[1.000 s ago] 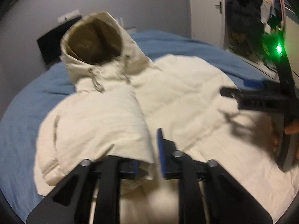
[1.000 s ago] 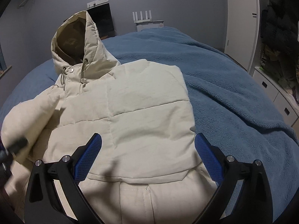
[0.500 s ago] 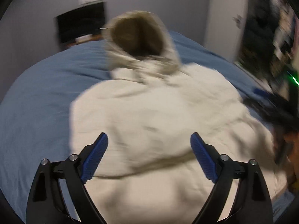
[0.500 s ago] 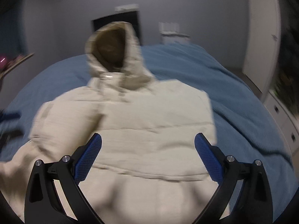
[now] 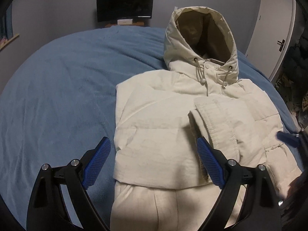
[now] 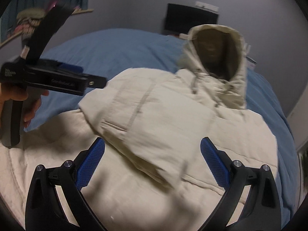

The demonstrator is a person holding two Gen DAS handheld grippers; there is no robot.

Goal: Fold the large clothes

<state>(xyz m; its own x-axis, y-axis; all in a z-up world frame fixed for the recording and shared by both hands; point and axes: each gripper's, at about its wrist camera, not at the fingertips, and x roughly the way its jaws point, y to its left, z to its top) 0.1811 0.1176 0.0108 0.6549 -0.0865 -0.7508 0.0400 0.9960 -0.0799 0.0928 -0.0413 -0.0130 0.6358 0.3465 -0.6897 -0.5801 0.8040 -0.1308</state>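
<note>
- Since a second earlier the left gripper (image 5: 152, 165) had let go of the sleeve it had pinched; its blue pads now stood wide apart with nothing between them, low over the near hem of the jacket (image 5: 154, 130).
- The right gripper (image 6: 153, 162) had stayed spread wide through both earlier frames, holding nothing, but now hung above the jacket's (image 6: 221, 144) folded sleeve (image 6: 150, 127) rather than its open front.
- In the right wrist view the left gripper (image 6: 57, 79) showed side-on at the jacket's left edge, gripped by the person's hand (image 6: 23, 100).
- A blurred blue pad of the right gripper (image 5: 287, 138) showed at the jacket's right edge in the left wrist view.
- The cream padded jacket lay front up, both sleeves folded in over the chest; the right-hand sleeve's ribbed cuff (image 5: 215, 125) rested on top of the body, touching it.
- The hood (image 5: 202, 38) stood upright at the jacket's far end, its dark lining open toward the cameras and two drawcords (image 5: 200, 73) hanging below it.
- Under the jacket and around it on all sides spread a blue blanket (image 5: 57, 96).
- Beyond the hood a dark monitor (image 5: 125, 5) stood against the grey wall; to the right of the jacket was a white door (image 5: 275, 32).
</note>
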